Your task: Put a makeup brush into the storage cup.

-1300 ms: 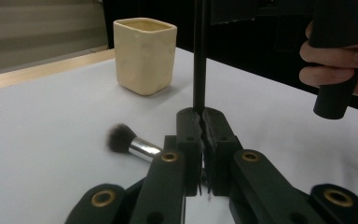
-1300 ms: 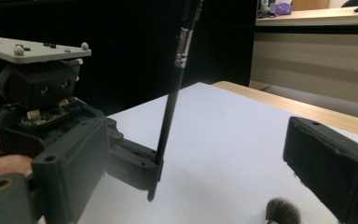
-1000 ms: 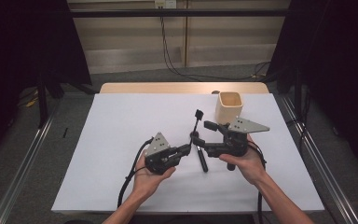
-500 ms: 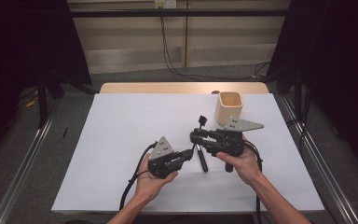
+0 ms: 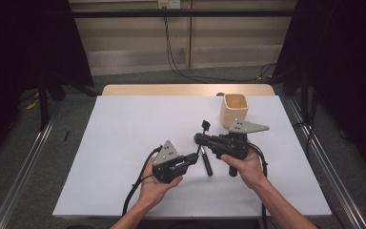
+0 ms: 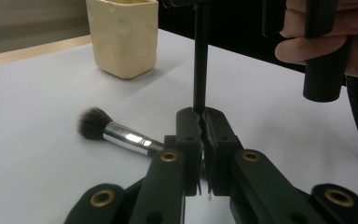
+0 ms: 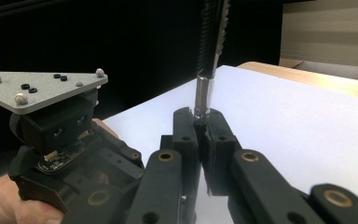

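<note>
- The thin black stick (image 6: 199, 56) is slim and straight, and it bears a short silver collar (image 7: 203, 95) with a darker, blurred, twisted-looking length above it in the right gripper view.
- In the left gripper view it rises from the centre of the frame to the top edge, off the white worktop (image 5: 124, 129).
- The left gripper (image 5: 198, 156), just below the centre of the high view, has its jaws together, clamped on the stick's black shaft.
- The right gripper (image 5: 198, 138), just above it in that view, has just been closing its jaws; they now pinch the silver collar.
- The left hand (image 5: 157, 183) comes in from the bottom edge, its gripper pointing right.
- The right hand (image 5: 245, 164) holds its gripper level, pointing left, so both sets of jaws meet mid-frame.
- A makeup brush (image 6: 121, 135) with dark bristles and a silver ferrule lies on the worktop left of the left jaws.
- A cream cup (image 5: 233, 109) stands upright, up and to the right of the grippers in the high view.
</note>
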Tool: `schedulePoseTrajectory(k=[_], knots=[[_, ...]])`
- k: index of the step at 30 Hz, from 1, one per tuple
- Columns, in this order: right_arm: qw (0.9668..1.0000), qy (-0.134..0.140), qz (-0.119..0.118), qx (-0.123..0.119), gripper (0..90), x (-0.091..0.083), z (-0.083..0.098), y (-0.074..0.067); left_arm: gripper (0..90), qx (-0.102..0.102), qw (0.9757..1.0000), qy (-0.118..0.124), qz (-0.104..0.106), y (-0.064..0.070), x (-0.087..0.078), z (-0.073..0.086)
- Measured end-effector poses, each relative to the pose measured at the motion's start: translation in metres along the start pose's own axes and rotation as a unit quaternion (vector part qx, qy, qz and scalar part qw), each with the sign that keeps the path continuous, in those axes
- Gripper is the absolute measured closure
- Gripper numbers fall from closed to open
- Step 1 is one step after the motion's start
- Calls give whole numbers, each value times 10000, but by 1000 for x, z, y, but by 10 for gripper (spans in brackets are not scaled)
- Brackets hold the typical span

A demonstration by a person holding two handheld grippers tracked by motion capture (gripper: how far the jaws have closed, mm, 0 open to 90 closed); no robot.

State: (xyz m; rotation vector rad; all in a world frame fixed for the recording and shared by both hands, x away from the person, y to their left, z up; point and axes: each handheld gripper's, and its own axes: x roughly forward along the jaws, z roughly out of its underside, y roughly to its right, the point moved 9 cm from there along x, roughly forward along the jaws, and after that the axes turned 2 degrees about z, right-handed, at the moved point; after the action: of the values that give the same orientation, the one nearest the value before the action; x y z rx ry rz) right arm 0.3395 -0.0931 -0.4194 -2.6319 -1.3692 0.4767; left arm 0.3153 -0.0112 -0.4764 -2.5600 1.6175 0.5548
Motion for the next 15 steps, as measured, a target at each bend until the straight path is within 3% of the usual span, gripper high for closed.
schedulePoseTrajectory(k=[10,15], knots=[[10000,57,59,3,864,-4,-2,3,782,-39,10000,-14,-49,-3,-2,-1],[10000,61,52,-21,864,-4,-3,2,718,-78,9998,-34,-198,-5,-4,-1]])
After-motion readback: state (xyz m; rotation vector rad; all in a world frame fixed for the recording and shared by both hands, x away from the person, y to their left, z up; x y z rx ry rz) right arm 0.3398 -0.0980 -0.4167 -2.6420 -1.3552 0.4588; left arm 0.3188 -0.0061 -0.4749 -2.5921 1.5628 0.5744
